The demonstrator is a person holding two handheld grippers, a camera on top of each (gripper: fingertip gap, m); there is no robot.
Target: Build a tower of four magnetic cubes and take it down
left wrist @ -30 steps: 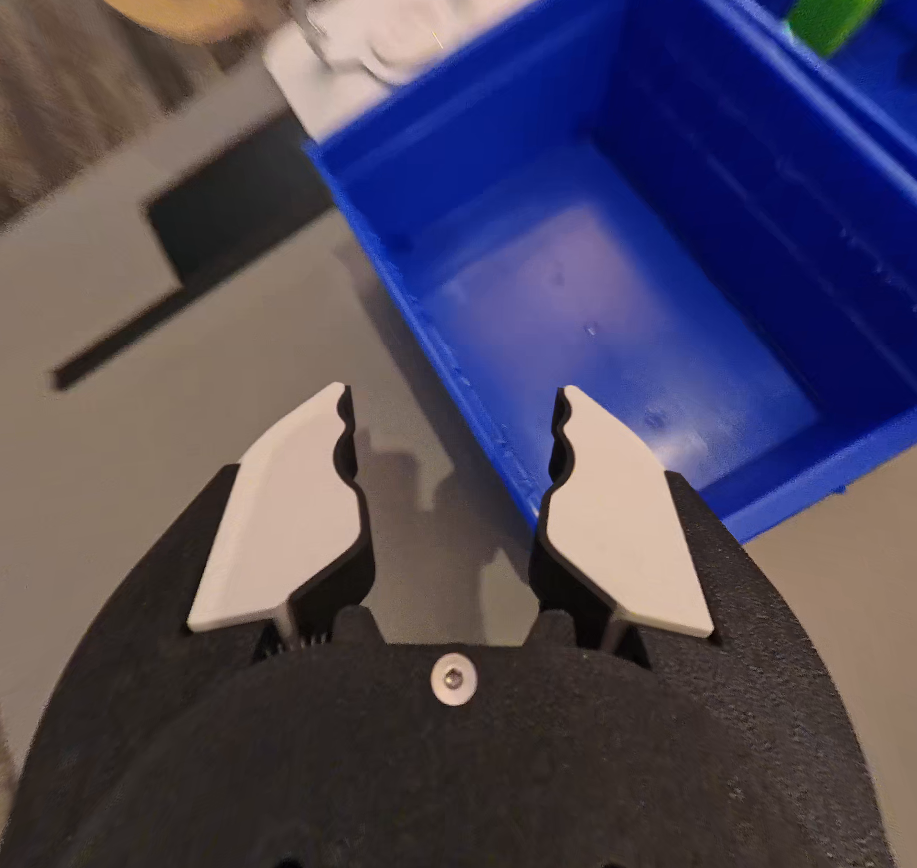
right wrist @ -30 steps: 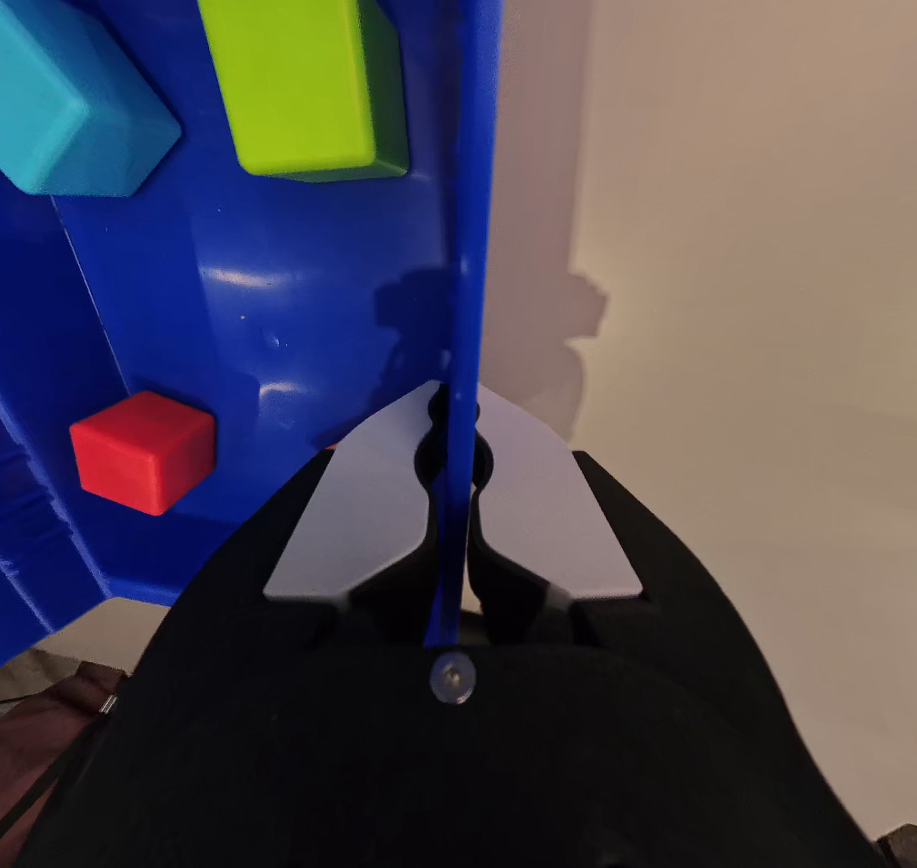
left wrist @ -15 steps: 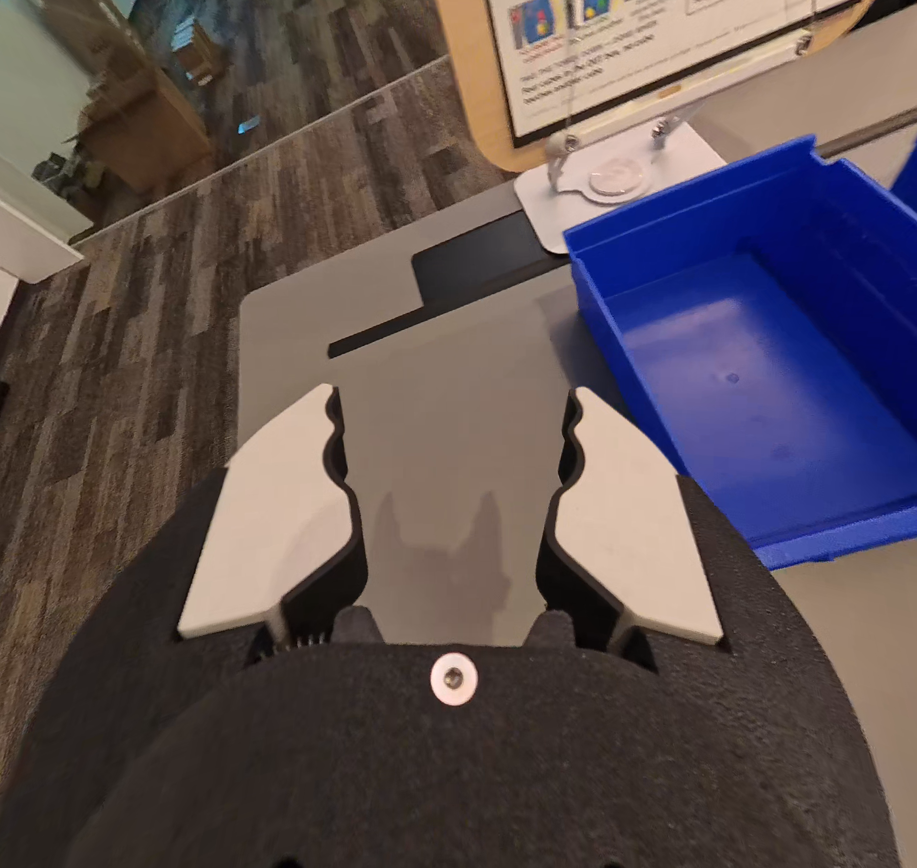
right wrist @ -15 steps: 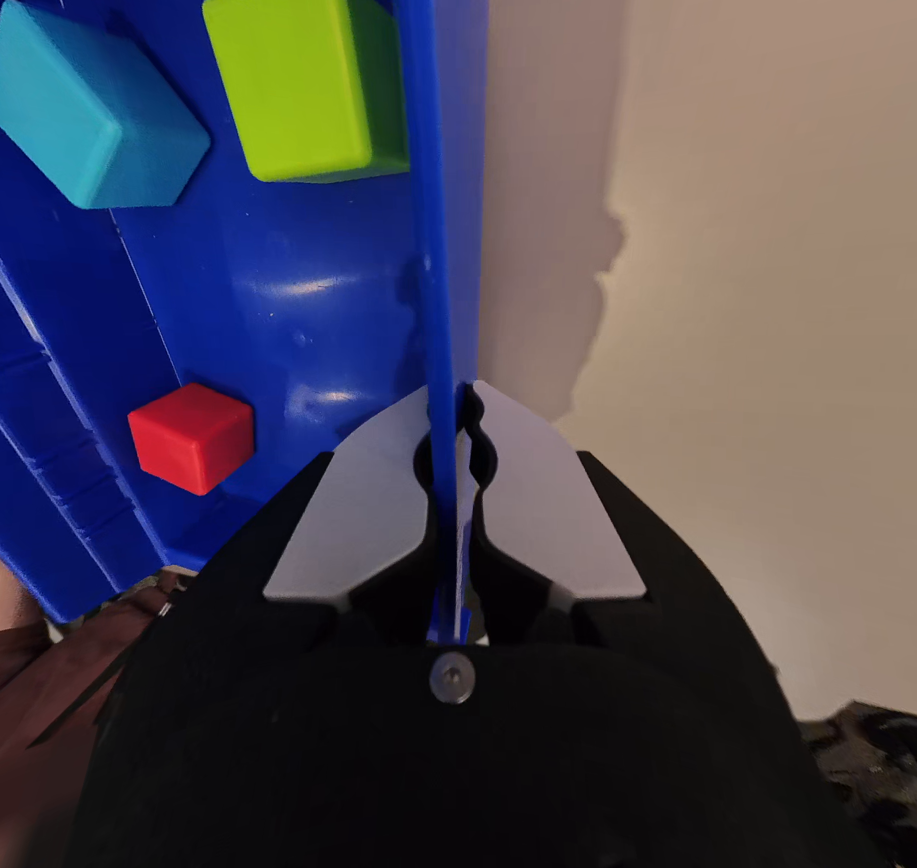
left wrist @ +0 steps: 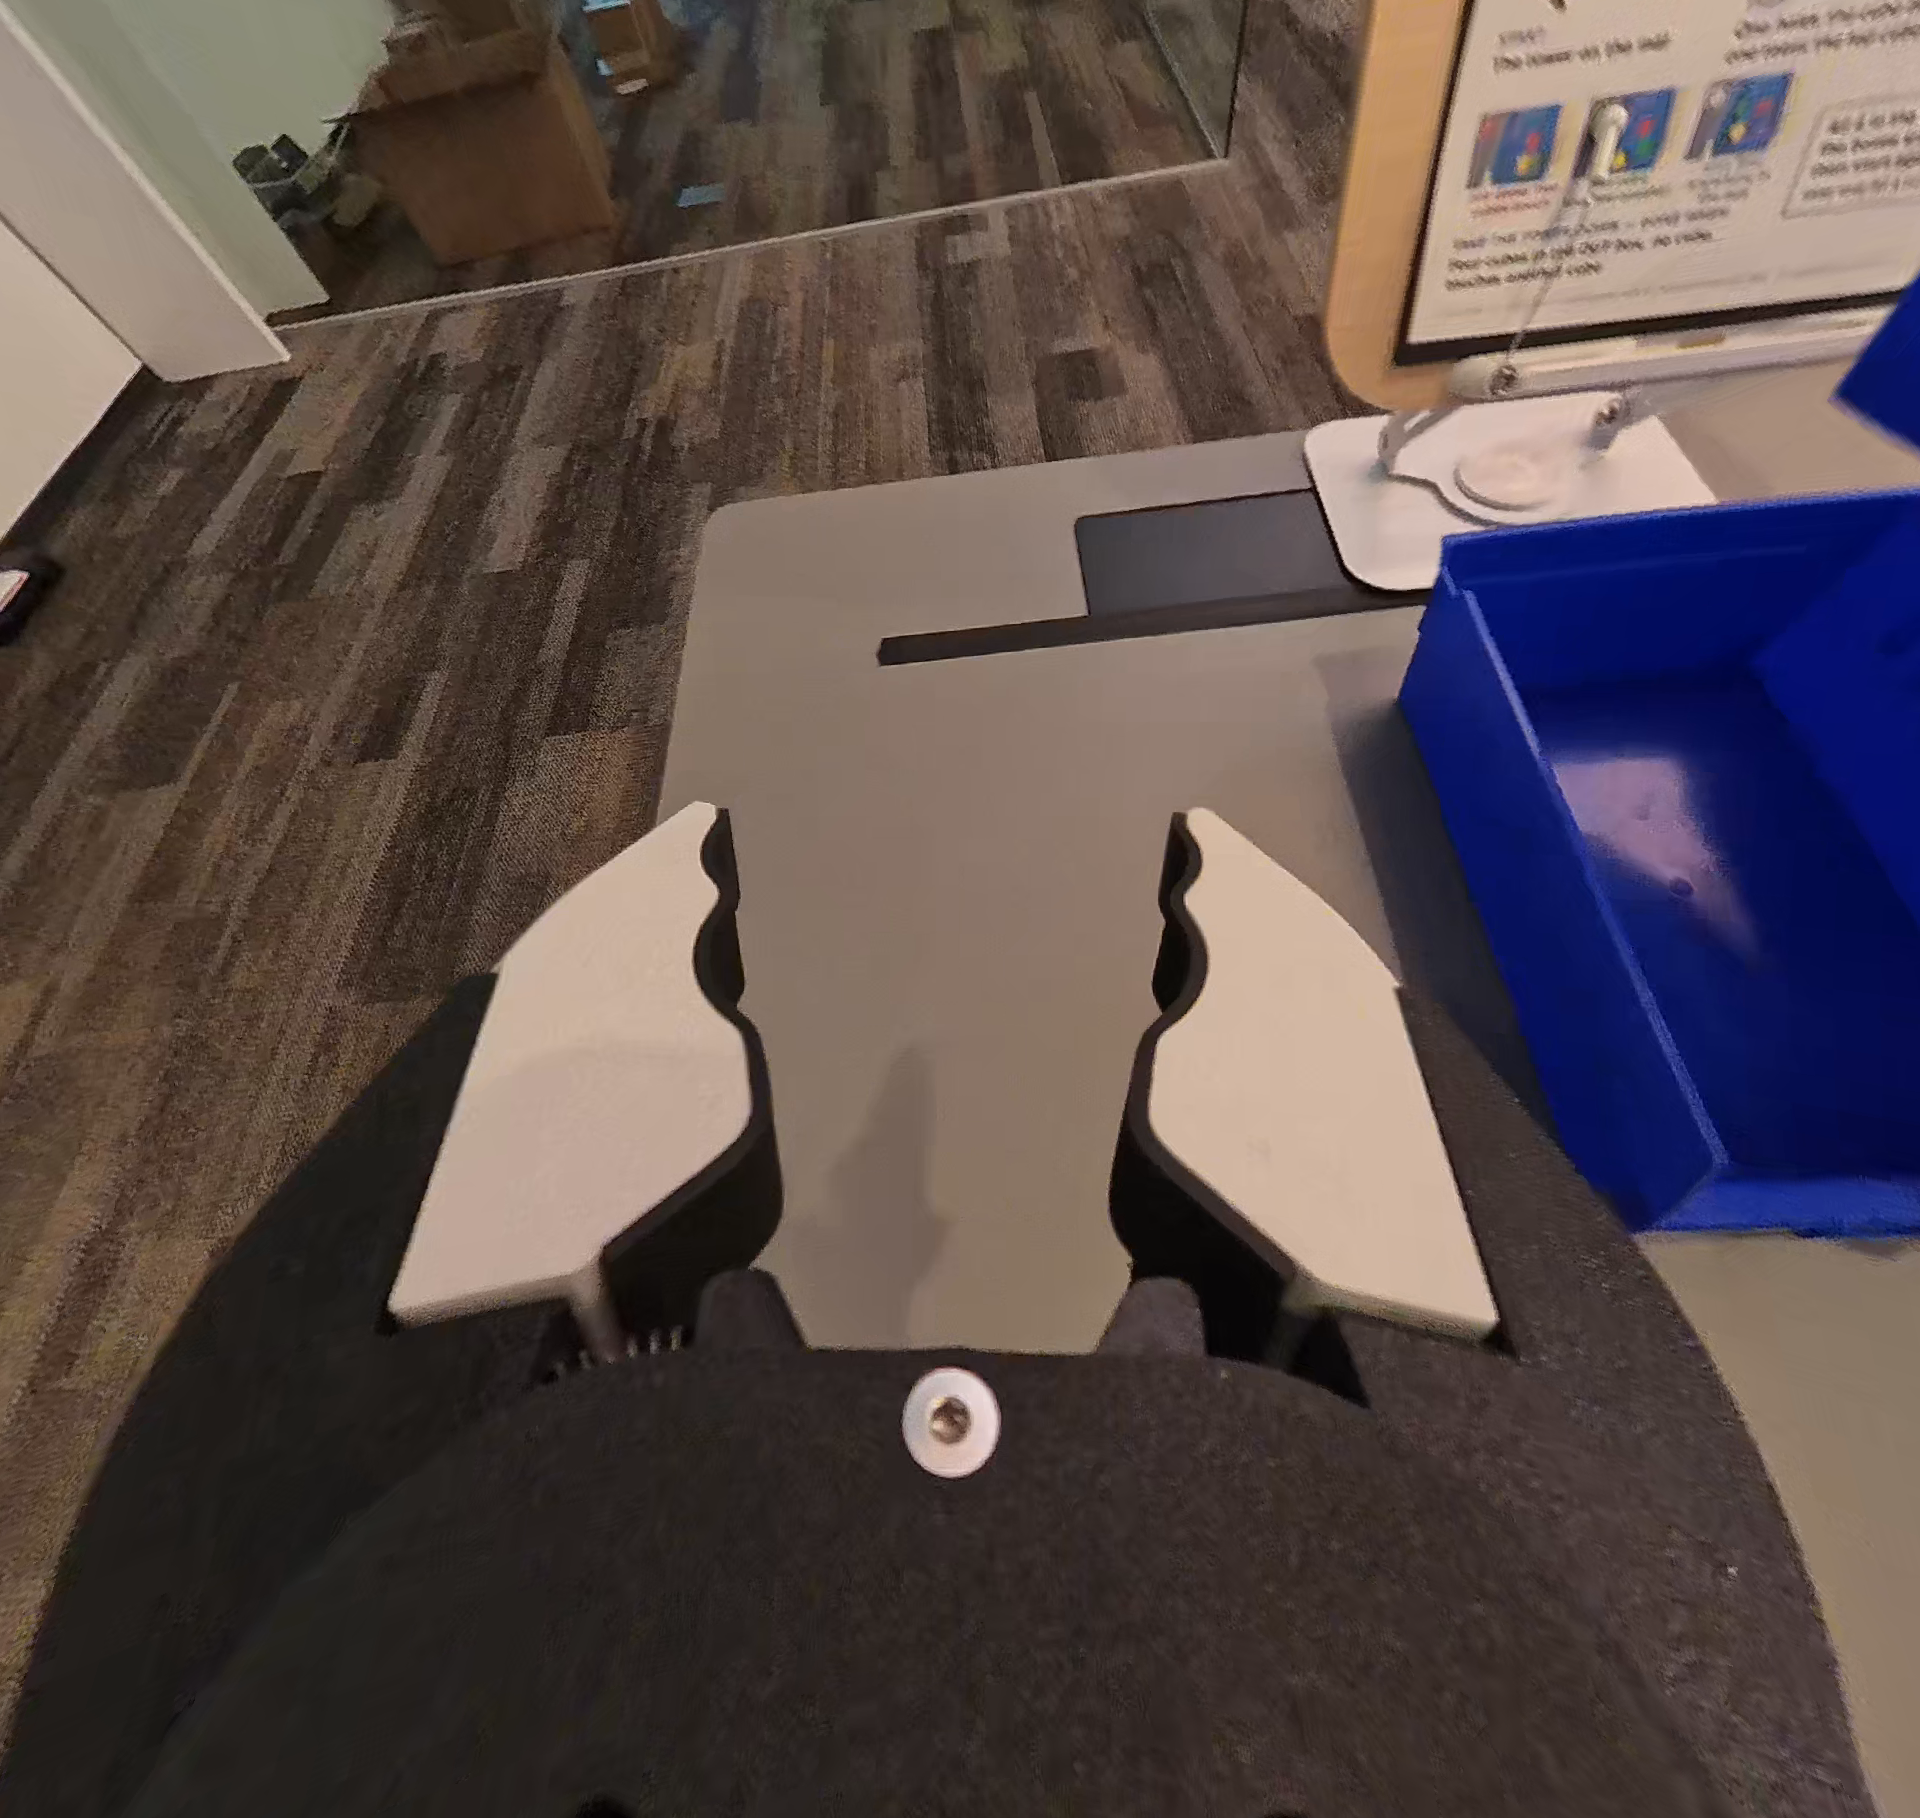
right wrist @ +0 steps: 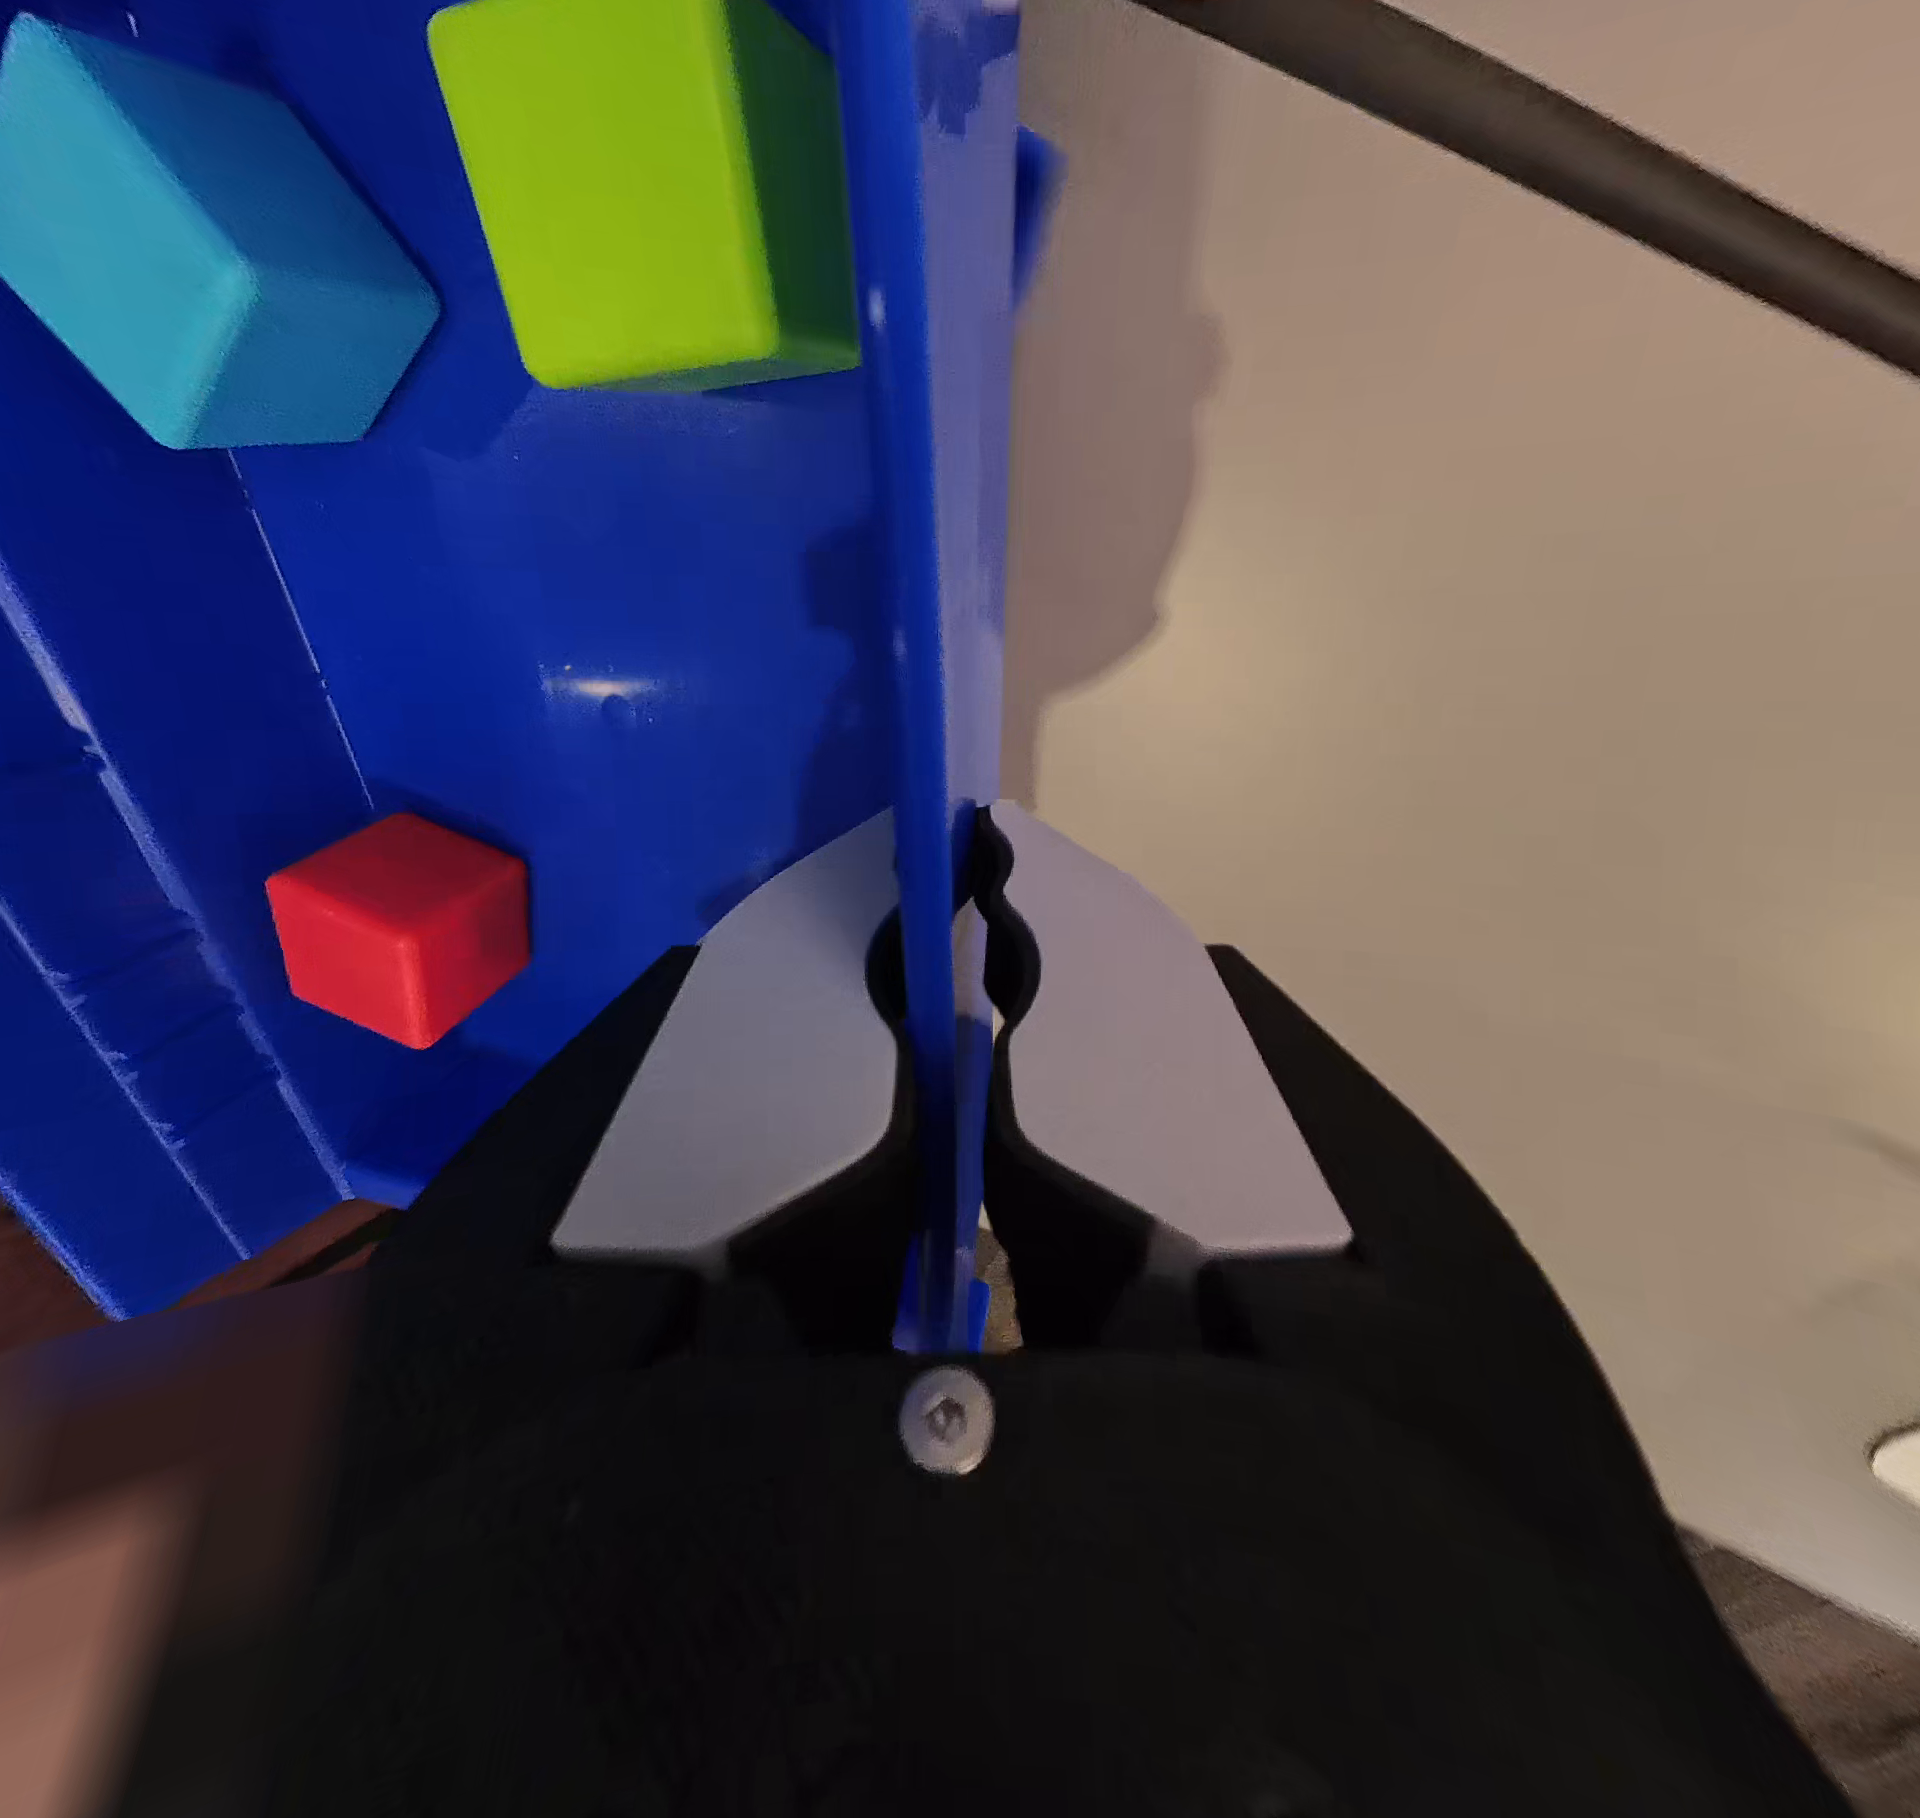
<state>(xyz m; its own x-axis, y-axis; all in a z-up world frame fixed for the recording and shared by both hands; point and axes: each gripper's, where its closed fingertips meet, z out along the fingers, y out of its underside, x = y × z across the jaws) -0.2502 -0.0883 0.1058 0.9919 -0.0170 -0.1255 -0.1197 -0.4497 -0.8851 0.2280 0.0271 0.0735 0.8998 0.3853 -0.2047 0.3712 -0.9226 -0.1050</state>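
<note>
Drawn back over the grey bench (left wrist: 935, 750), left hand-held gripper (left wrist: 951, 818) gapes, released; right hand-held gripper (right wrist: 940, 812) pinches blue plastic bin's wall (right wrist: 914, 521), green plastic cube (right wrist: 623, 168) at 11 o'clock.

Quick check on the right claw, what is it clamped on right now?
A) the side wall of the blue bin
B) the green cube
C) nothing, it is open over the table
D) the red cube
A: the right claw is shut on the thin wall of the blue bin, while the red cube and green cube lie loose inside the bin.
</note>
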